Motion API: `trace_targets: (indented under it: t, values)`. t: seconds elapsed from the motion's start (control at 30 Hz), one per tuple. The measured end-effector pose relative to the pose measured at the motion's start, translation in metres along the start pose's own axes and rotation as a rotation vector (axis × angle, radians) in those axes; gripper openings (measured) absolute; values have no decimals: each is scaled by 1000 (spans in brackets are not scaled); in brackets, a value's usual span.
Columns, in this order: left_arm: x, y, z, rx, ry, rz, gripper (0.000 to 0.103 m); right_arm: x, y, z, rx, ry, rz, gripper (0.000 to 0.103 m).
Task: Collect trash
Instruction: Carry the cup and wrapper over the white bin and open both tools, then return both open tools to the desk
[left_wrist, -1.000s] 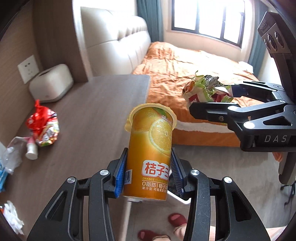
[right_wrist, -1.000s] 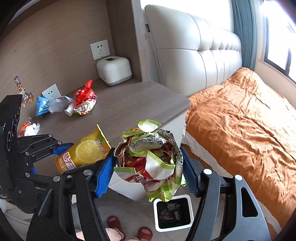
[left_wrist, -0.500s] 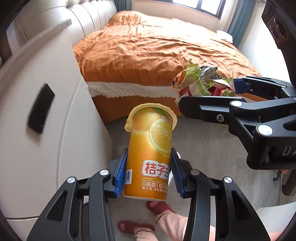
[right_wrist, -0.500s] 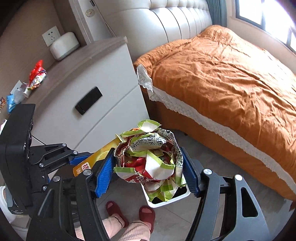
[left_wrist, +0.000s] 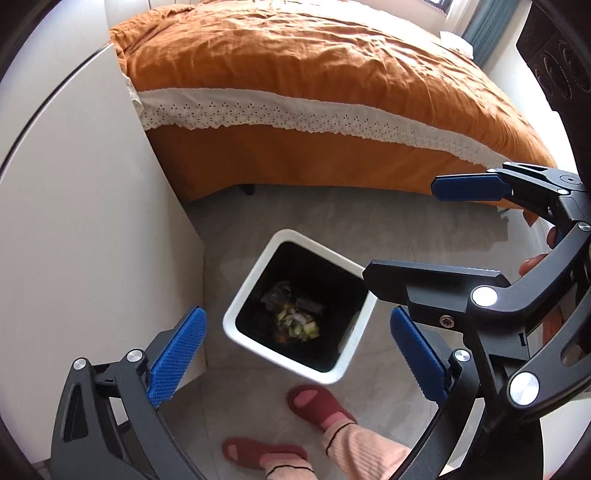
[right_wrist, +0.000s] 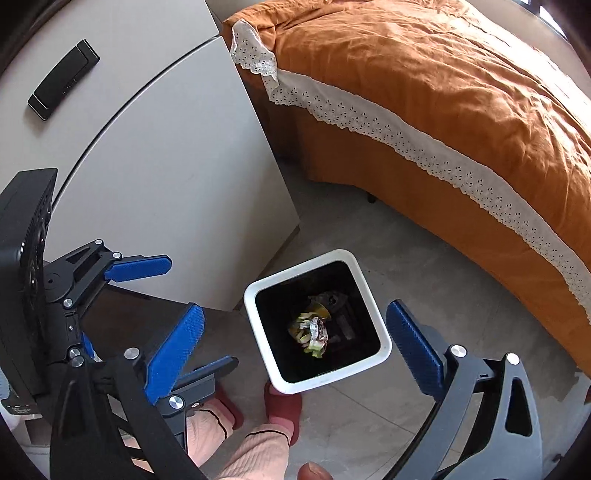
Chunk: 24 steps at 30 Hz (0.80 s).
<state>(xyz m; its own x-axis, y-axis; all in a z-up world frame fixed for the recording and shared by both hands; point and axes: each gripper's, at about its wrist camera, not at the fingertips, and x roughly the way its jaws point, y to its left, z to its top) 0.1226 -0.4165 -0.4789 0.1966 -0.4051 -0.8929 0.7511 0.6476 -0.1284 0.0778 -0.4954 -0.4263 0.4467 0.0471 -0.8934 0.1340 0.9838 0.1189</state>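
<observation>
A white square trash bin (left_wrist: 243, 295) (right_wrist: 376, 317) with a black inside stands on the floor between the cabinet and the bed. Crumpled green wrapper trash (left_wrist: 295, 323) (right_wrist: 312, 332) lies at its bottom, with a bit of orange beside it. My left gripper (left_wrist: 295, 350) is open and empty, right above the bin. My right gripper (right_wrist: 299, 339) is open and empty, also above the bin; it shows in the left wrist view (left_wrist: 406, 236) at the right. The left gripper shows in the right wrist view (right_wrist: 192, 317) at the left.
A white cabinet (left_wrist: 92, 240) (right_wrist: 166, 166) stands left of the bin. A bed with an orange cover (left_wrist: 314, 74) (right_wrist: 443, 92) is behind it. The person's feet in red slippers (left_wrist: 317, 402) (right_wrist: 282, 406) stand on the grey tile floor in front of the bin.
Both grippers tilted down over the bin and opened. The orange drink cup left my left gripper and the crumpled wrapper left my right gripper; trash now lies in the bin.
</observation>
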Motion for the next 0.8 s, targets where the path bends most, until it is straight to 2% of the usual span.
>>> trace_targets:
  t: [0.2, 0.47, 0.7, 0.8]
  values:
    - [-47, 6, 16, -39, -56, 16, 98, -38, 18, 24, -37, -53, 4, 98]
    - [-148, 10, 39, -102, -201, 77, 98, -117, 45, 62, -105, -175, 20, 98]
    - [-235, 16, 39, -163, -317, 134, 98, -184, 85, 92, -189, -294, 65, 98]
    - [-267, 20, 36, -172, -363, 189, 98, -201, 107, 104, -227, -333, 96, 98]
